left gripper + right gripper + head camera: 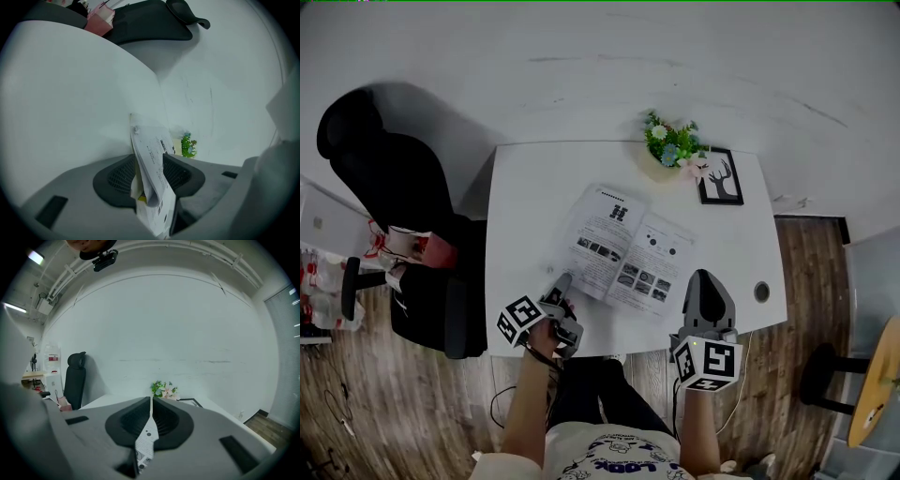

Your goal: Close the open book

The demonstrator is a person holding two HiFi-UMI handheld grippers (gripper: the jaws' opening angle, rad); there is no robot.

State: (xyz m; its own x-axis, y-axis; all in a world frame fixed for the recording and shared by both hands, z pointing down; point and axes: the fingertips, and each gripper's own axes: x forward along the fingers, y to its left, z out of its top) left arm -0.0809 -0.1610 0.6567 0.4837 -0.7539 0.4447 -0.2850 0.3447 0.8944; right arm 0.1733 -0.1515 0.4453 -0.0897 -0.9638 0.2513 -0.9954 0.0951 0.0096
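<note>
The book (628, 248) lay open, pages up, near the front edge of the white table (525, 187). The right gripper (705, 279) was clamped on its right-hand page edge, pads almost meeting on the thin sheet. The left gripper (565, 283) had its jaws apart, with curled left-hand pages loose between them. Behind the book were a flower pot (672, 150) and a framed picture (722, 178).

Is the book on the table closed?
No, the book lies open on the table, with both printed pages facing up.
</note>
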